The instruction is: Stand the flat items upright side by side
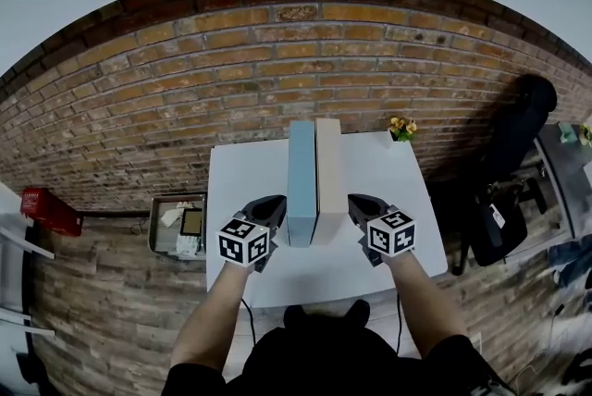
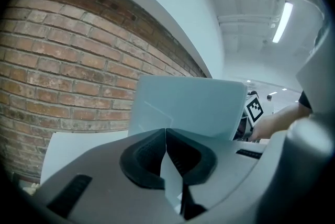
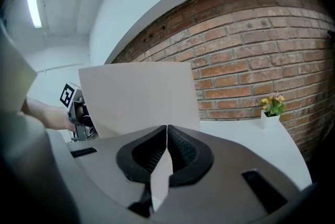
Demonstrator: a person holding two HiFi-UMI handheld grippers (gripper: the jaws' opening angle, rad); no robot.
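1 blue item (image 1: pixel 302 181), 1 beige item (image 1: pixel 329 179), vert.

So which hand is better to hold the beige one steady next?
Right, probably. The right gripper sits just beside the beige item, jaws shut and empty. The left gripper is on the other side, behind the blue item.

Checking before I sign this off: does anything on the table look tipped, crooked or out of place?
Nothing stands out. The blue panel and the beige panel stand upright side by side on the table. The small flower pot sits upright at the far right corner.
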